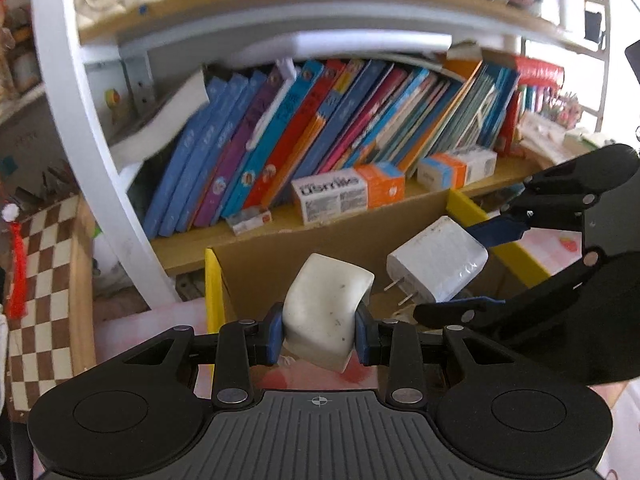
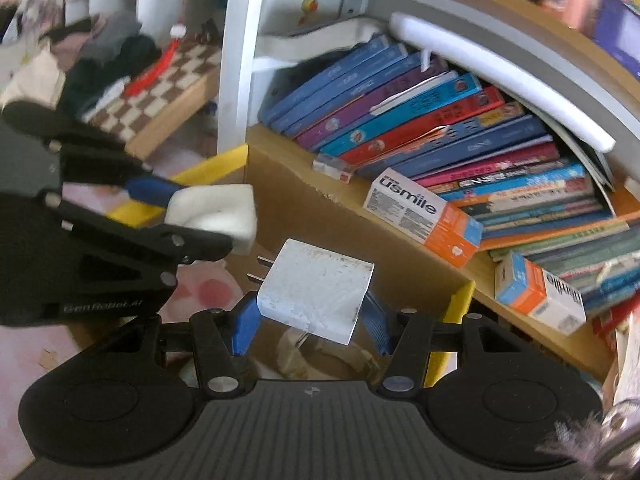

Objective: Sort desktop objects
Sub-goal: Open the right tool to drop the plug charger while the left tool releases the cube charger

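Note:
My left gripper (image 1: 319, 332) is shut on a white squashed foam block (image 1: 326, 312), held above the near edge of a cardboard box with yellow rim (image 1: 214, 280). My right gripper (image 2: 312, 320) is shut on a white two-pin plug charger (image 2: 316, 292), held over the same box (image 2: 460, 300). The right gripper with the charger (image 1: 438, 266) also shows in the left wrist view, just right of the foam block. The left gripper with the foam block (image 2: 216, 216) shows at the left in the right wrist view. Cables lie inside the box (image 2: 320, 356).
A white-framed bookshelf with leaning books (image 1: 320, 128) stands right behind the box. Orange-and-white Usmile cartons (image 1: 348, 192) and a second carton (image 2: 536, 292) lie on the shelf edge. A checkered board (image 1: 40, 280) stands at the left. The desk surface (image 2: 36, 344) is pink.

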Action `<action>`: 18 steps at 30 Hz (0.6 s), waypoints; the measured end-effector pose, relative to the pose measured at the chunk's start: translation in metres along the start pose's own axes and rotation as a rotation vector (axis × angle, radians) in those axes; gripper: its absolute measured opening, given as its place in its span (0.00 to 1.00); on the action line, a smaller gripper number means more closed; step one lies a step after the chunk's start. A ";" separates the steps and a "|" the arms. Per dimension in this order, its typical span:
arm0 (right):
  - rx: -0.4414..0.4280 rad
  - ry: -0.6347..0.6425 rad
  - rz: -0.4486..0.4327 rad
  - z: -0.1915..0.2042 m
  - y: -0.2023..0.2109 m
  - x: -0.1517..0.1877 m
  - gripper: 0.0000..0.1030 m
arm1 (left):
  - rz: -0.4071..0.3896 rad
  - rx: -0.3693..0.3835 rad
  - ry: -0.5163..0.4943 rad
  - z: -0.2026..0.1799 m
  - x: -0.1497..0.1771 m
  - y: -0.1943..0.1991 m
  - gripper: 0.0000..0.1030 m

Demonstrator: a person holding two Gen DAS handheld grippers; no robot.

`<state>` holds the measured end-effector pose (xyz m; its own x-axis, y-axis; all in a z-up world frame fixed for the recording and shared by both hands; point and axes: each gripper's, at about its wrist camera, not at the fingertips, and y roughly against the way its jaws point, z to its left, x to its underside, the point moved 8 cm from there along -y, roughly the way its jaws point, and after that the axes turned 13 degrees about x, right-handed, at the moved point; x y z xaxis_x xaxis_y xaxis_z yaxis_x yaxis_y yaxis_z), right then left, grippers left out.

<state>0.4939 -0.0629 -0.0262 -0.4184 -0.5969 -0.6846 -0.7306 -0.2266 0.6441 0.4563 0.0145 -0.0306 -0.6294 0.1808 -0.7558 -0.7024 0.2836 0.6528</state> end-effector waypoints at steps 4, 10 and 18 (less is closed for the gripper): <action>-0.013 0.063 0.042 0.004 -0.025 -0.001 0.52 | 0.050 0.005 0.006 0.005 0.002 -0.018 0.32; -0.030 0.124 0.110 0.012 -0.053 0.006 0.52 | 0.125 0.013 0.014 0.011 0.006 -0.043 0.32; -0.053 0.166 0.160 0.019 -0.066 0.011 0.52 | 0.184 0.019 0.025 0.013 0.009 -0.050 0.34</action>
<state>0.5275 -0.0400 -0.0827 -0.4291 -0.7461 -0.5092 -0.6309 -0.1559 0.7600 0.4902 0.0144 -0.0706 -0.7551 0.2080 -0.6218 -0.5681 0.2659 0.7788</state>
